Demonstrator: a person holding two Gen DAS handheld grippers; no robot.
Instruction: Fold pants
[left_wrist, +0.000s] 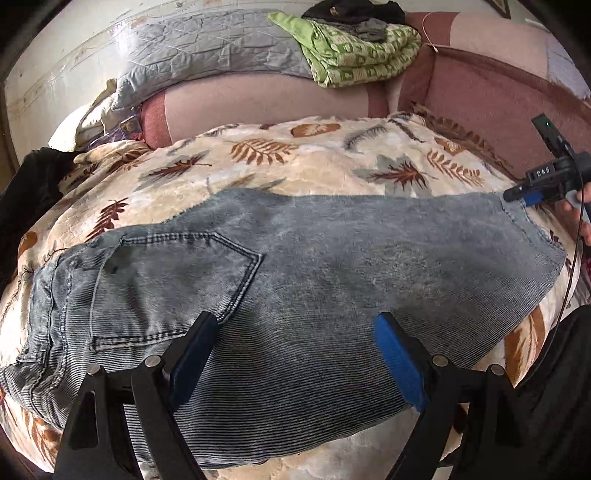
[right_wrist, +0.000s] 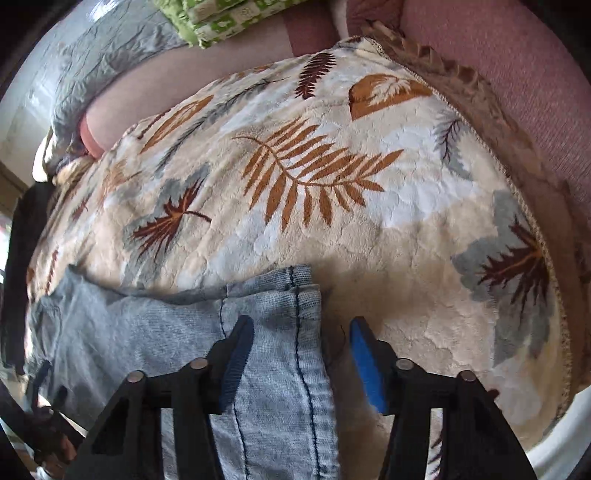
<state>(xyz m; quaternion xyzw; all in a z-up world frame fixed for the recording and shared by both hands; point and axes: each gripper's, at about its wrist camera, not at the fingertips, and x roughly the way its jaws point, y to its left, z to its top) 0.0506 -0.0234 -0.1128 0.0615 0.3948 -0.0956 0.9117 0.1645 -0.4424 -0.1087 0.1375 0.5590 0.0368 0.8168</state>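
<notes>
With both tongs, left (left_wrist: 291, 354) and right (right_wrist: 301, 360), spread over the flattened pants (left_wrist: 295, 266), we judged the hem (right_wrist: 295, 295) needed pinching next.

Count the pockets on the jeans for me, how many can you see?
1. A stitched back pocket sits near the waistband end of the jeans, on the left in the left wrist view. More pockets may be hidden underneath.
</notes>
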